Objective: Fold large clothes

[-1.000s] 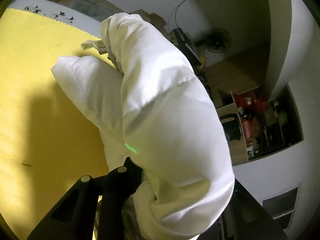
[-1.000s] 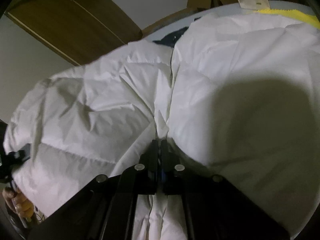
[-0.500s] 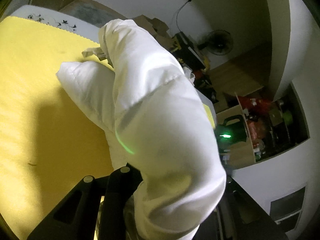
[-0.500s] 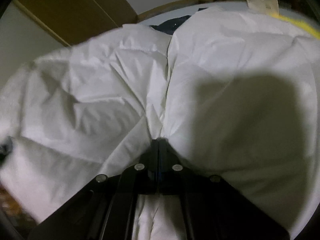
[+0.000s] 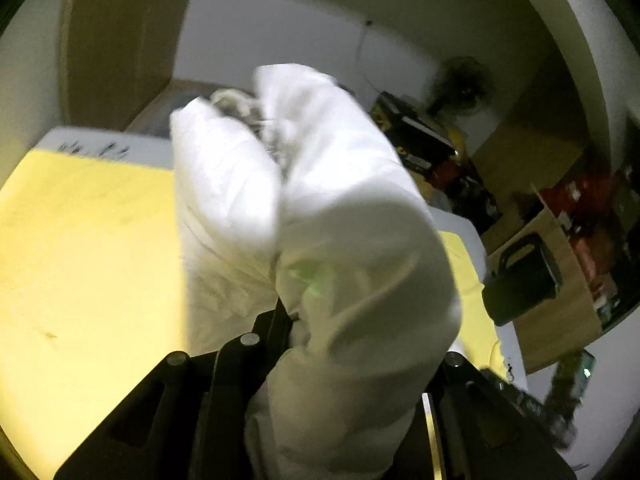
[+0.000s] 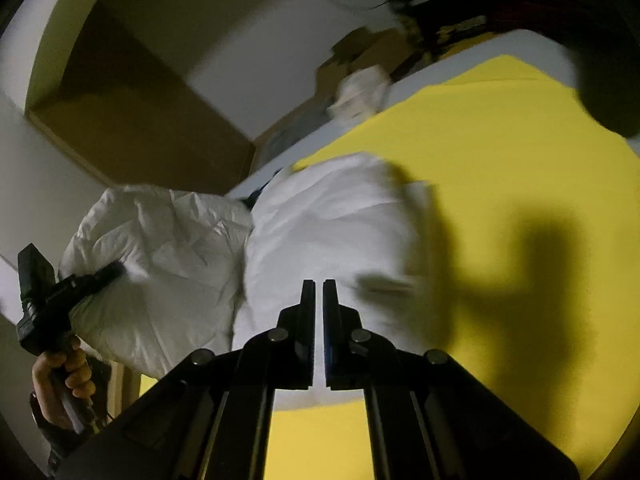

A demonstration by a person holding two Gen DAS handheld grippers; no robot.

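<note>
A white jacket (image 5: 352,248) is gripped by the left gripper (image 5: 286,312) over a yellow sheet (image 5: 88,248).
The right gripper (image 6: 315,300) is seen closed and empty, tilted down. Only its view shows the person's hand (image 6: 60,380) on the left tool and the jacket's long axis running left to right above the sheet.

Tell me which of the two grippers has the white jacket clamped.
The left gripper: the jacket bunches up out of its jaws. The right gripper is shut with no fabric between its fingers.
</note>
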